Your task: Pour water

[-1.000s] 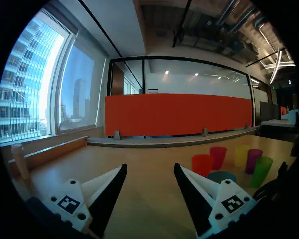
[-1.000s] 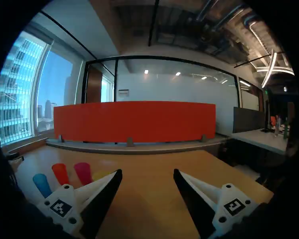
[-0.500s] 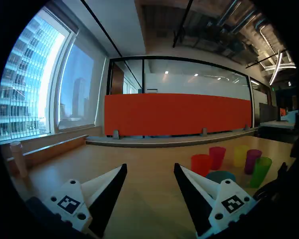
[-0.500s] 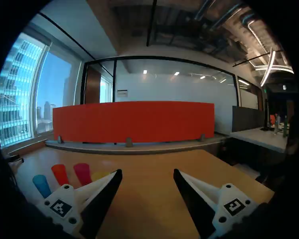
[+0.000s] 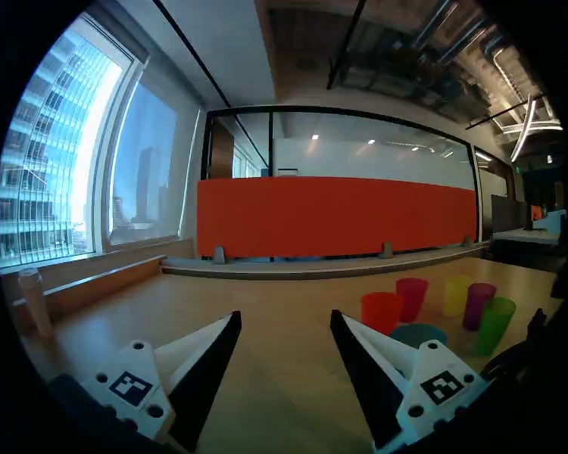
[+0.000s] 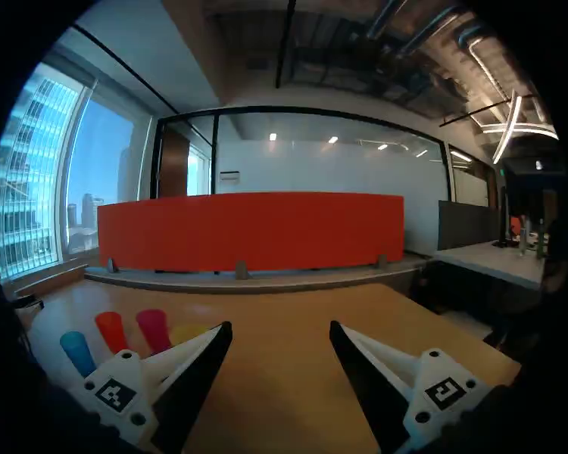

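Note:
Several coloured plastic cups stand on the wooden table (image 5: 284, 303). In the left gripper view they are at the right: an orange cup (image 5: 380, 312), a magenta cup (image 5: 412, 298), a yellow cup (image 5: 458, 294), a purple cup (image 5: 479, 304), a green cup (image 5: 495, 324) and a teal cup (image 5: 419, 334) just behind the right finger. My left gripper (image 5: 284, 344) is open, short of the cups, nothing between its fingers. In the right gripper view a blue cup (image 6: 78, 351), an orange cup (image 6: 111, 331), a magenta cup (image 6: 154, 328) and a yellow cup (image 6: 185, 333) stand at the left. My right gripper (image 6: 280, 352) is open and empty.
An orange divider panel (image 5: 333, 216) runs along the table's far edge. A slim brown bottle-like object (image 5: 35, 301) stands at the left by the window sill. Another desk (image 6: 504, 268) lies to the right, beyond the table's edge.
Both views have shifted only slightly; the cups sit a touch lower or more left in view. Both grippers stay open.

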`<state>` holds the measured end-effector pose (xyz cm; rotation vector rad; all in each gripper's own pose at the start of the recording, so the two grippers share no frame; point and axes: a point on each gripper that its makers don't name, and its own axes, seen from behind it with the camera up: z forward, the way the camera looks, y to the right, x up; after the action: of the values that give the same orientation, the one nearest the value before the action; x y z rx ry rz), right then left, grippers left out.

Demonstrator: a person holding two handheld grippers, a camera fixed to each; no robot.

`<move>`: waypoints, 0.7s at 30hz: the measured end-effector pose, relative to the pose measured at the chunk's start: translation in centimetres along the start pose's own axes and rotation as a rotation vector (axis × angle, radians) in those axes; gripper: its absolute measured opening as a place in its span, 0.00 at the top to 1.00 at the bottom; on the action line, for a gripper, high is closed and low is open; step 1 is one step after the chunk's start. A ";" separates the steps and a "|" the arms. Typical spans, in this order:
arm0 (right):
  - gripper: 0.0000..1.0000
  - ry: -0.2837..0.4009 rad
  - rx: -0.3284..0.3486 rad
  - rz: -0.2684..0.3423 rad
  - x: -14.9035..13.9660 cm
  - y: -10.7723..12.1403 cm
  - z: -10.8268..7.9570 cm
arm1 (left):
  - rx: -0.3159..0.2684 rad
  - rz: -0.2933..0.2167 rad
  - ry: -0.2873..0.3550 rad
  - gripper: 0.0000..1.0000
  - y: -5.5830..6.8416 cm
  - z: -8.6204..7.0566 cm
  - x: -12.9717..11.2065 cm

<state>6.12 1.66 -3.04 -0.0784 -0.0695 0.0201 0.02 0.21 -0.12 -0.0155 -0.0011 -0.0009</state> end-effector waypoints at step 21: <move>0.01 0.046 0.027 -0.055 -1.1 -0.3 0.3 | 0.000 0.001 0.000 0.13 0.1 0.1 -0.1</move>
<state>5.01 1.32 -2.84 -0.0495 -0.0252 -0.0360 -0.10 0.27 -0.04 -0.0158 -0.0011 0.0002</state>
